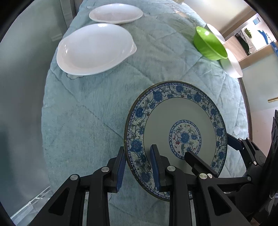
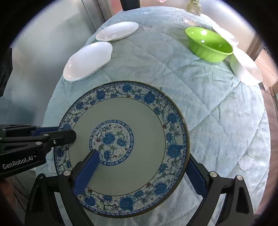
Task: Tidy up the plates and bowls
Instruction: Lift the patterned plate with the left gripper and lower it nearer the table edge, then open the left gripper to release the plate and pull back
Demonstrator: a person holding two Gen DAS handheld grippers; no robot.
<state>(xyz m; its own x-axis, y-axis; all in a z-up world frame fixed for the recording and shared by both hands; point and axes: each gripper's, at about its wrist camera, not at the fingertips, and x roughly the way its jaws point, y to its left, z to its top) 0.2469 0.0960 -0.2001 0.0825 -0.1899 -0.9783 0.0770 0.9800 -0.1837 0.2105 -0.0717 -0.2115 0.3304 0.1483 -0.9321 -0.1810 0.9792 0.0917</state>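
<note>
We start at the fingers. In the left wrist view our left gripper pinches the rim of the blue floral plate: one blue-padded finger sits outside the rim, the other on the plate's face. Our right gripper grips the same plate at the opposite rim: one pad lies on the face, the other shows past the outer edge, its contact hidden behind the plate. Both sets pinch the plate betw. them.

The plate fills lower centre of both views, face toward the cameras, tilted, above the pale teal quilted cloth. Whether its far edge touches the cloth we can't tell. Round, so no long axis. Its lower rim is partly hidden by gripper frames.

Outward: 2 white plates at upper left, an oval one w/ long axis running lower left to upper right, and a smaller one beyond it, near but apart in the right view. 1 green bowl at upper right, upright. Just beside it, 2 white bowls: one at the cloth's right edge, one mostly hidden behind the green. A yellowish glass item at top is cut off, hard to make out.
</note>
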